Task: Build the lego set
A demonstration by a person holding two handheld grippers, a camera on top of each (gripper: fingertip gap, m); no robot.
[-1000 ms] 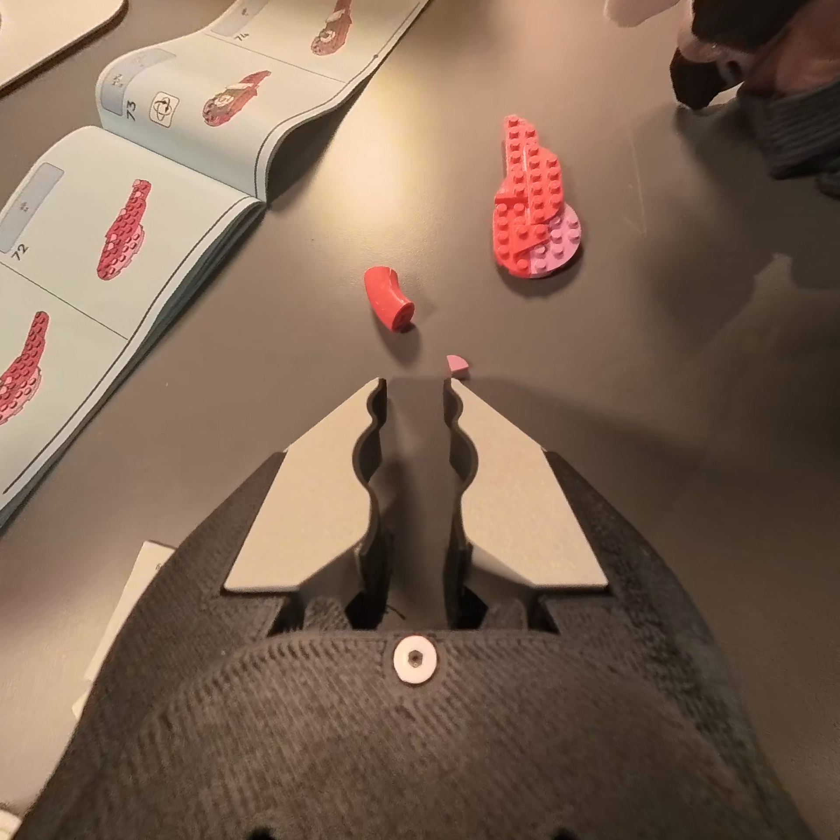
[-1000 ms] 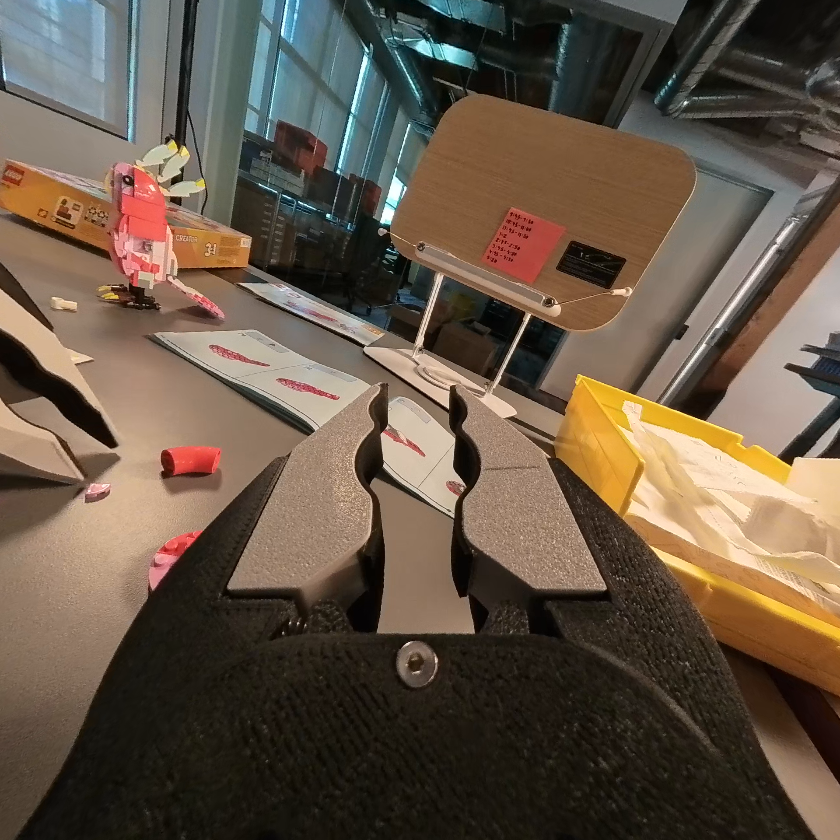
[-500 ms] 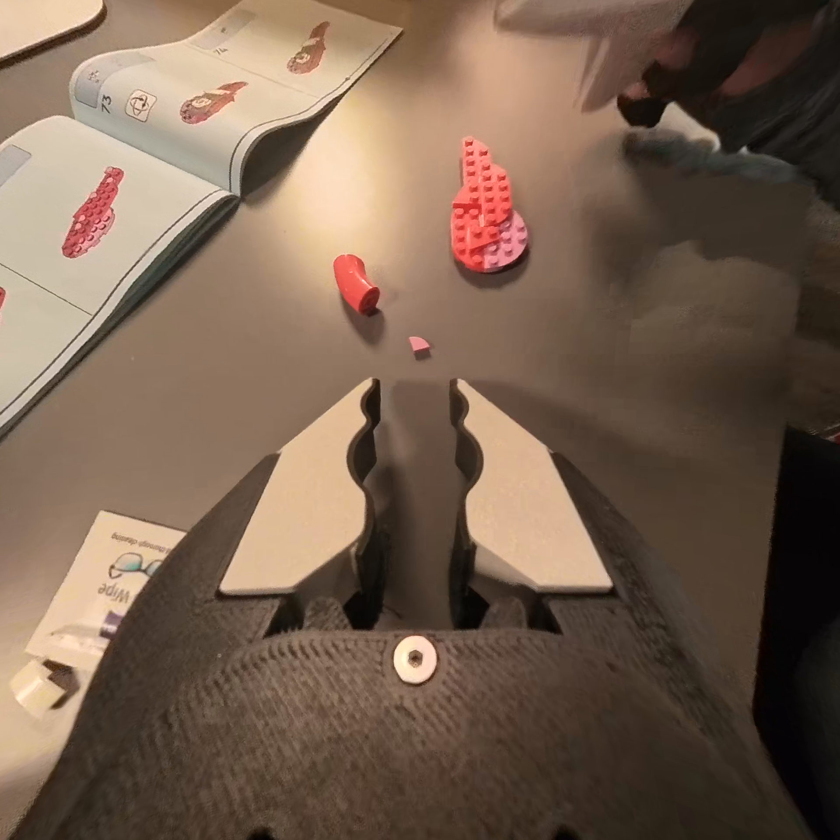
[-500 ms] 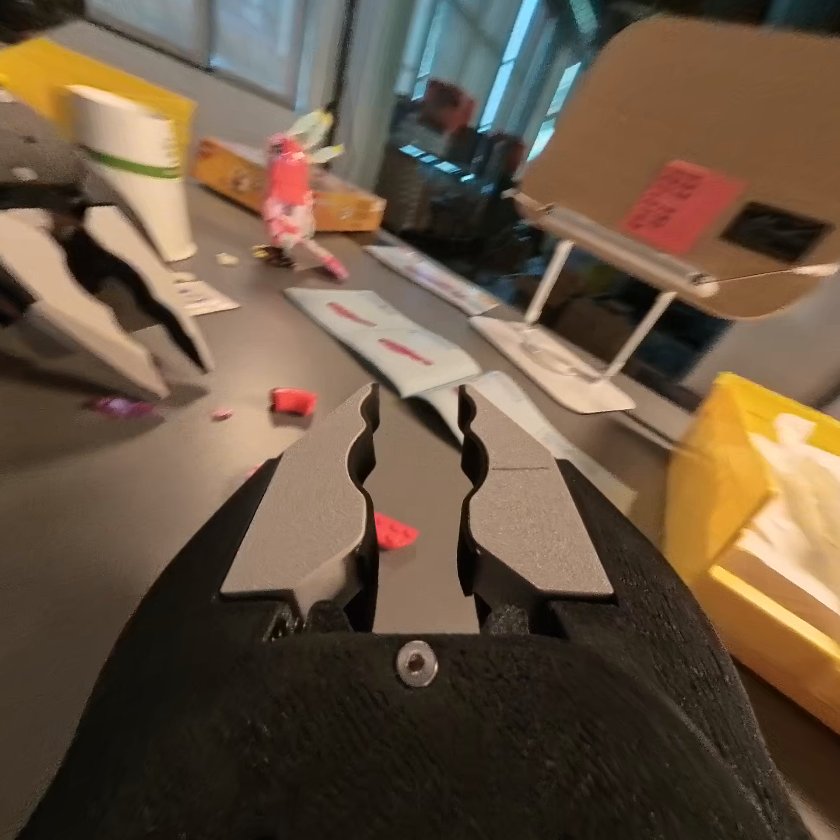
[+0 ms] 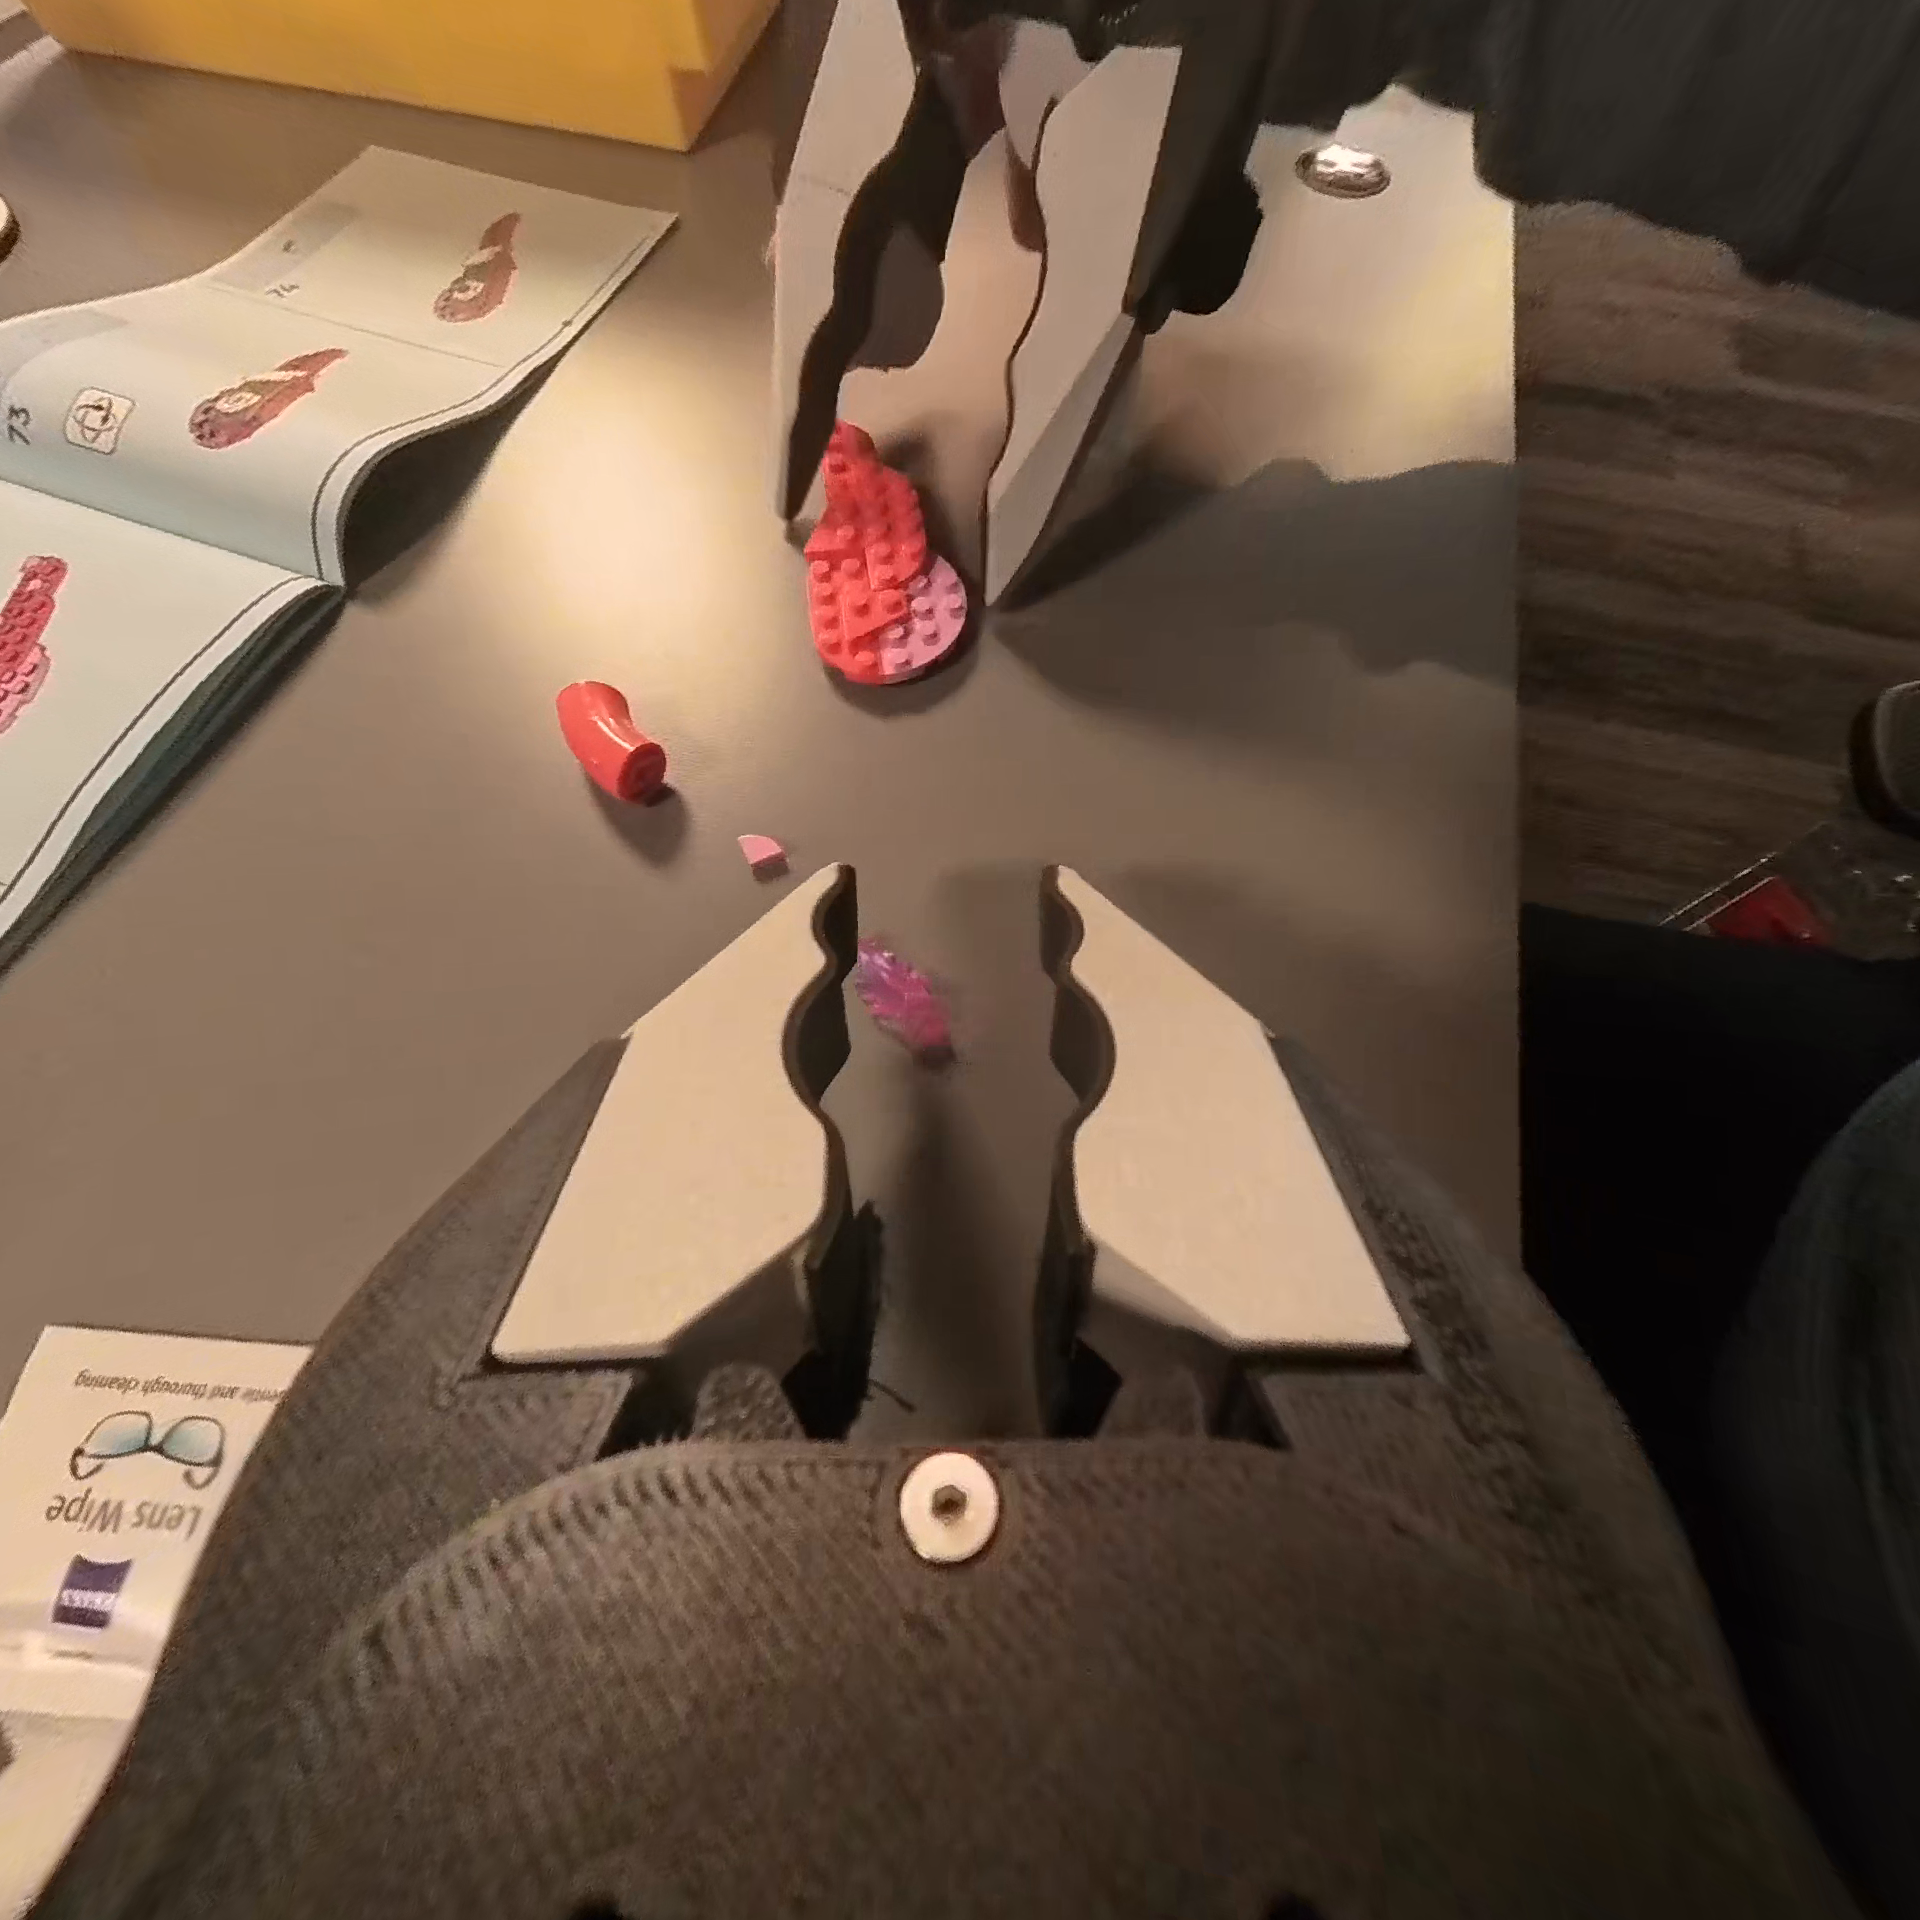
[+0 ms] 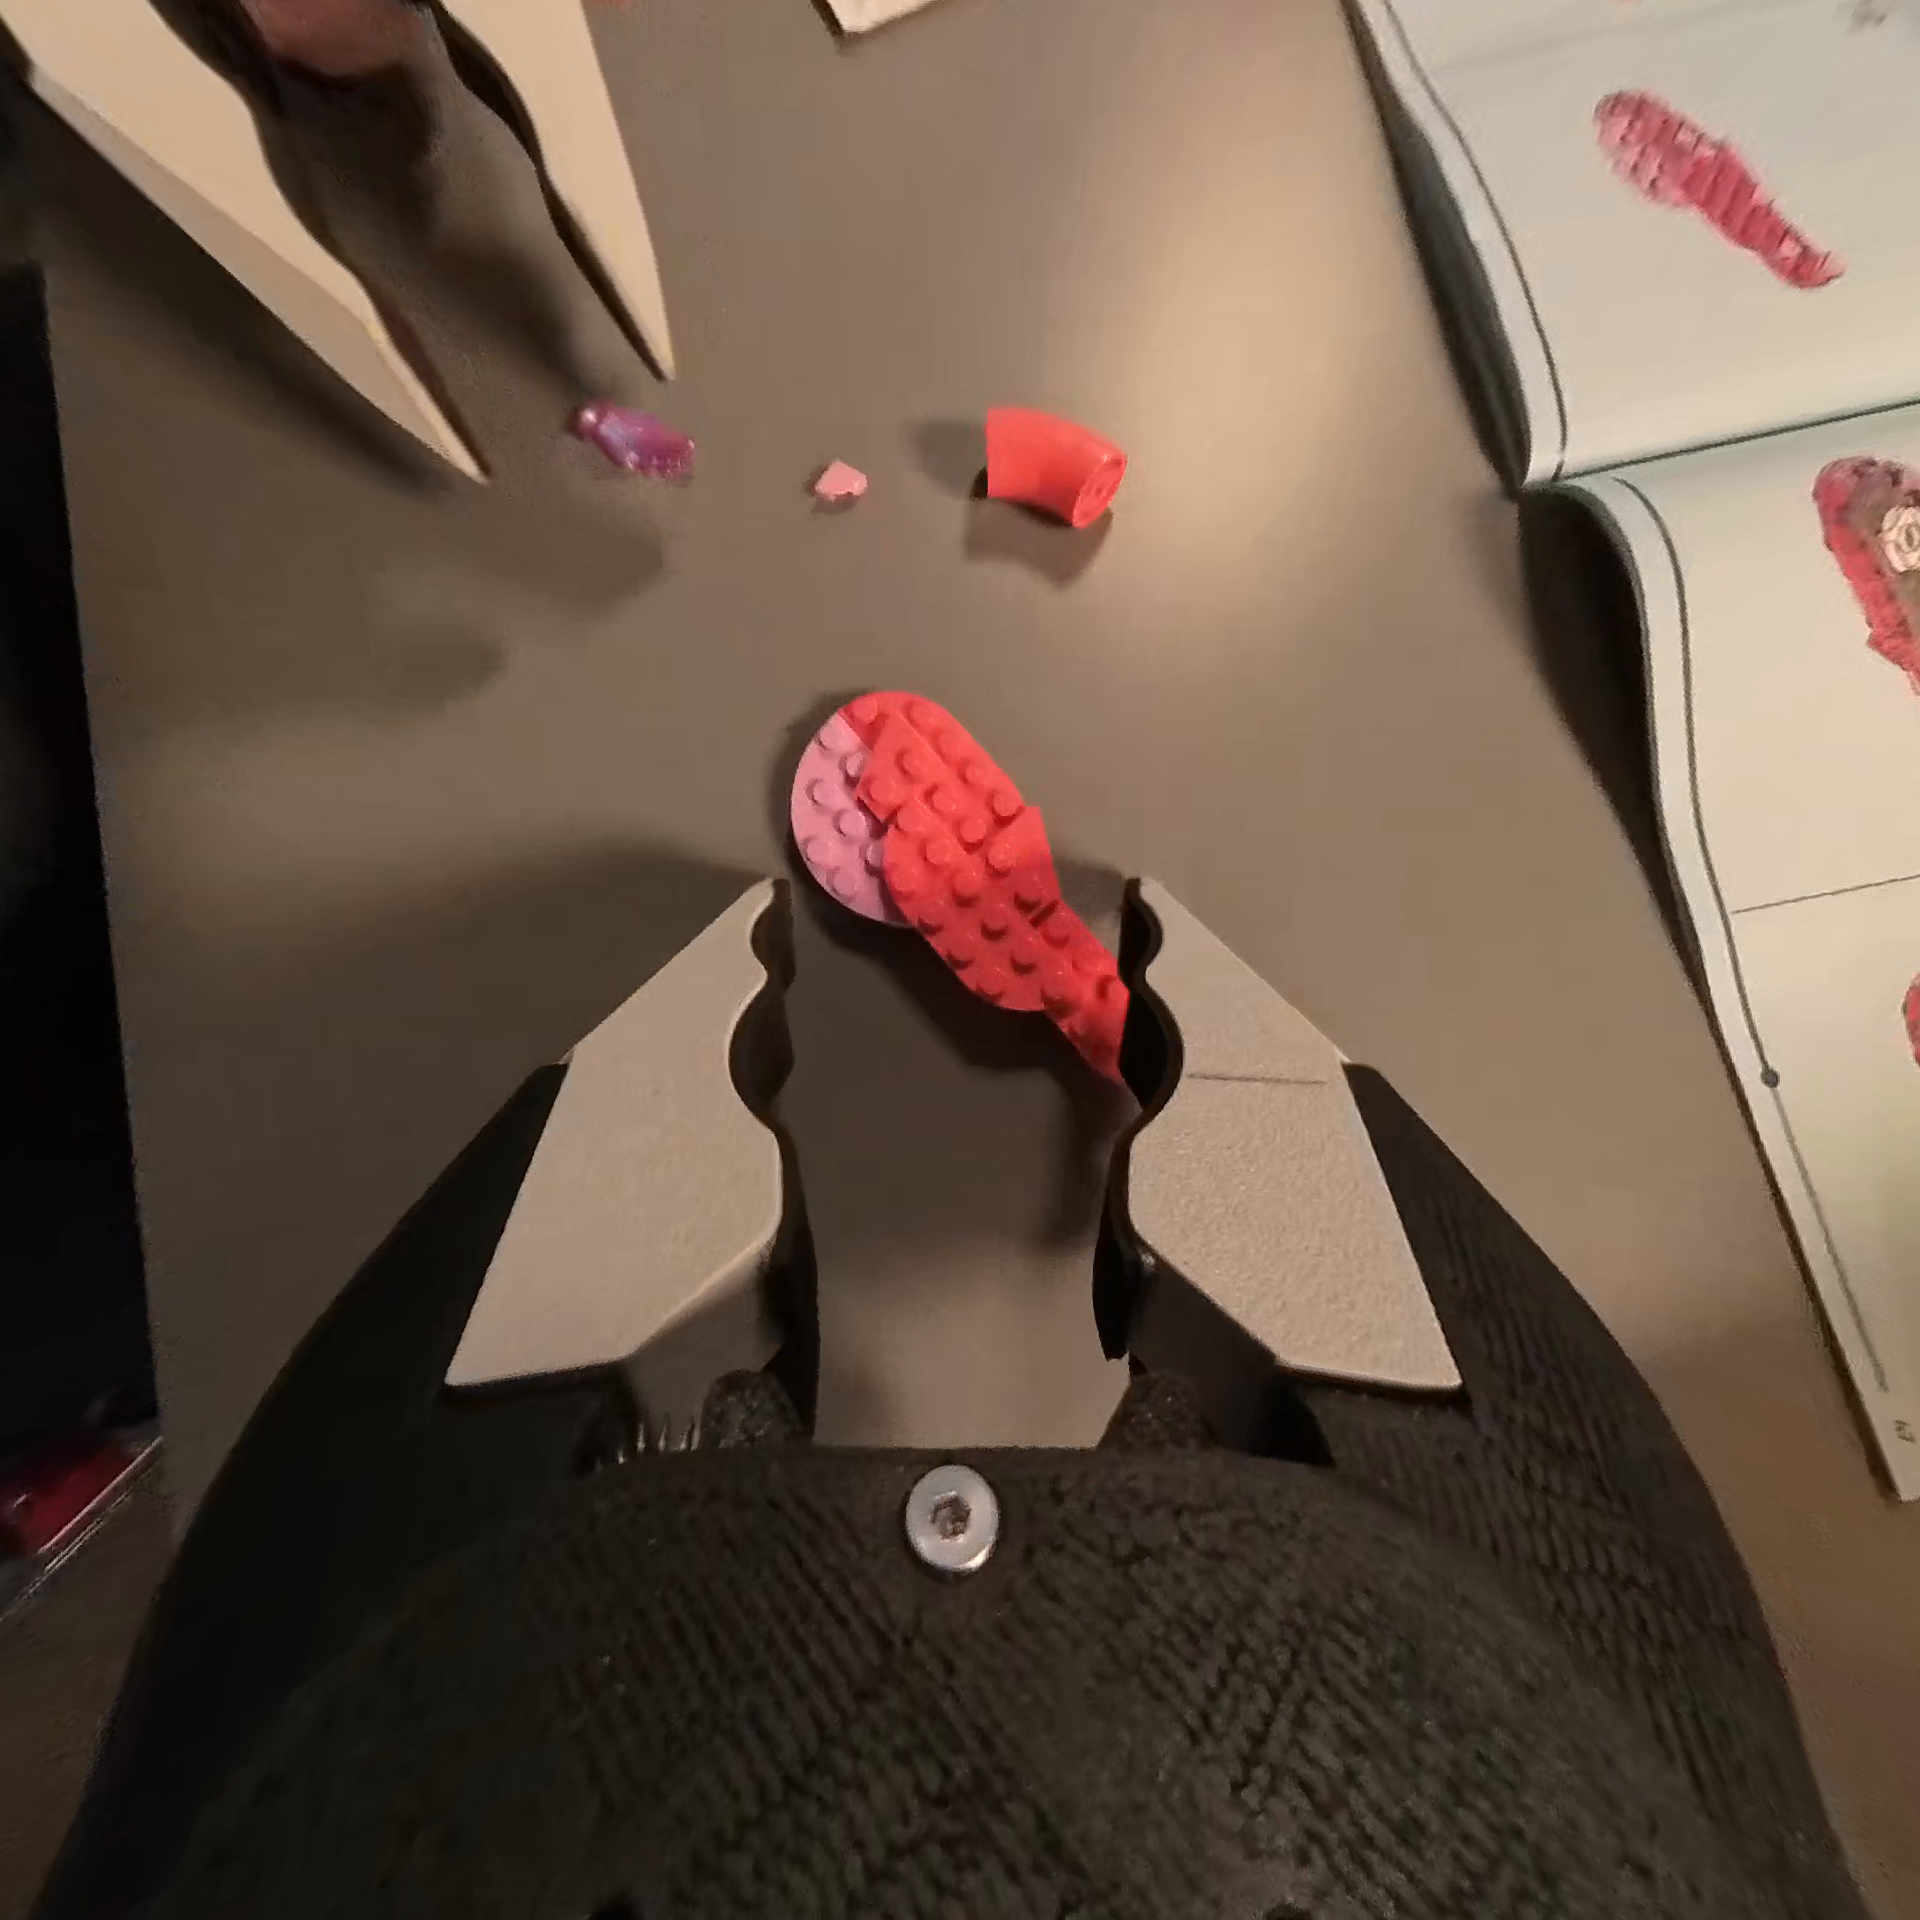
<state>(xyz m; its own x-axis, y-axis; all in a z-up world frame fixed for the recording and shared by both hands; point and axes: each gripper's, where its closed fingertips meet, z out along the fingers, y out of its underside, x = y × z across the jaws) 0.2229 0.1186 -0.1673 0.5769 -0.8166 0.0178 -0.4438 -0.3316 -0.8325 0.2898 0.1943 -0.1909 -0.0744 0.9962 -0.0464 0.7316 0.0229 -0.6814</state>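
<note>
— What sits closest in, at the desk's near edge?

— A white wipe sachet [image 5: 99, 1496] lies at the near left corner of the desk [image 5: 312, 935]. Just past it the left gripper [image 5: 945, 883] hangs low over the desk, fingers moderately apart and pressing on nothing. A small magenta translucent piece [image 5: 902, 992] lies on the desk between them, closer to its left finger [image 5: 727, 1039]; it is blurred, and I cannot tell whether it touches that finger.

— And beyond the fingertips?

— A tiny pink quarter-round tile [image 5: 764, 852] lies just beyond the left fingertip, then a curved red piece [image 5: 608, 740] further left. Farther on, mid-desk, lies the flat red and pink studded plate assembly [image 5: 883, 566], its round pink end nearest.

— Where is the other gripper?

— The right gripper [image 6: 956, 894] comes down from the far side with its fingers wide, straddling the assembly's narrow red end. From its own camera, that tail runs up against the right finger [image 6: 1226, 1039], while the left finger stands clear, so nothing is clamped.

— Anything further out?

— An open instruction booklet [image 5: 260, 416] along the left edge, and a yellow box [image 5: 468, 52] at the far left corner.
</note>
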